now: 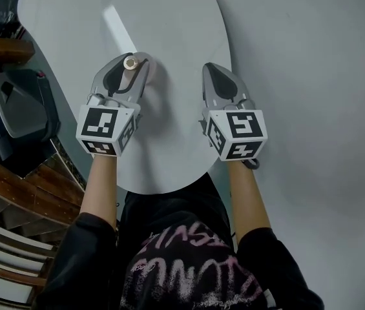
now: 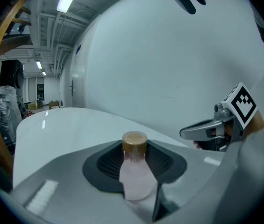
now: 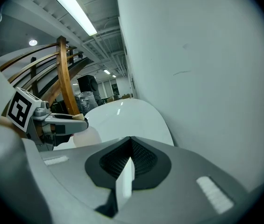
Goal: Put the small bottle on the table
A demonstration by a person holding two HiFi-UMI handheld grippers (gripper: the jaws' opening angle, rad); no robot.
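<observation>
Your left gripper clamps the gold-capped small bottle over the table. Your right gripper is pressed together, empty. Your shirt lettering is unreadable.

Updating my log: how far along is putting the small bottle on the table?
Done: the small bottle is picked up and over the white table. In hand: the left gripper is shut on it. Left: set it down and let go; the right gripper is shut, empty.
</observation>
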